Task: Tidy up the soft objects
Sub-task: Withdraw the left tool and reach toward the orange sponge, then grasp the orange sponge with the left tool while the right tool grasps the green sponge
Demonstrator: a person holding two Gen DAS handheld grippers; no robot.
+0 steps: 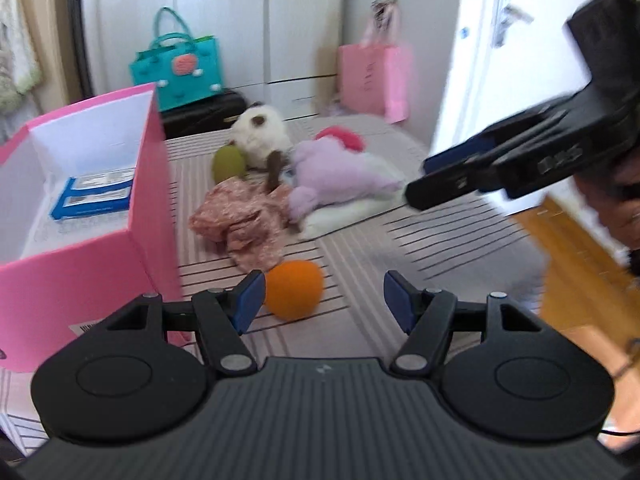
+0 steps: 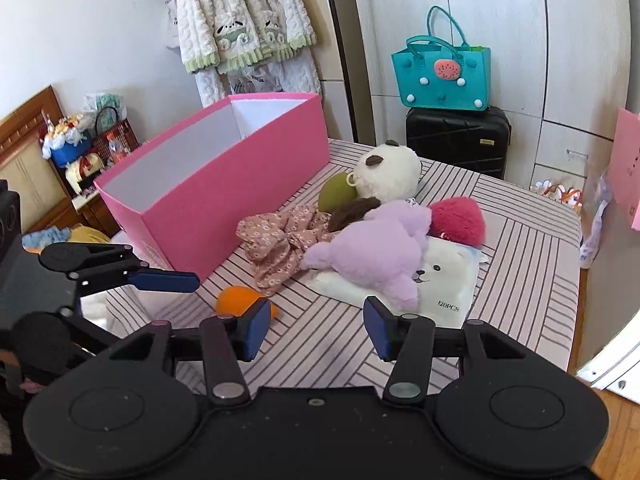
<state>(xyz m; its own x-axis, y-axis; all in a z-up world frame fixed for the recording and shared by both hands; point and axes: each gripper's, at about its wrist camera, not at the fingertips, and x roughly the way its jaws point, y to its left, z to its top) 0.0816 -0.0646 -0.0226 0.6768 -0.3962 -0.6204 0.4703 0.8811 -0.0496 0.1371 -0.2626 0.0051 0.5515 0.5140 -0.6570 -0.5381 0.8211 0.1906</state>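
Lying nearest the left gripper (image 1: 324,300), the orange ball (image 1: 294,290) sits on the striped tabletop (image 1: 440,232), just ahead of the left finger and a little off the centre of the gap; those fingers stand well apart with nothing between them. Beyond it the soft things form 1 loose heap: a floral cloth (image 1: 244,220), a lilac plush (image 1: 332,176) draped over a white bear pouch (image 2: 444,276), a red plush (image 2: 456,216), a green ball (image 1: 229,164) and a white round plush (image 1: 262,136) at the back. Beside the heap stands the pink box (image 1: 132,248), open-topped, likely the place meant for them; a blue-edged packet (image 1: 94,196) lies on its floor. The right gripper (image 2: 316,330) hovers before the lilac plush, fingers parted and empty. Both point downward at the heap, so each seems lined up for a separate pick.
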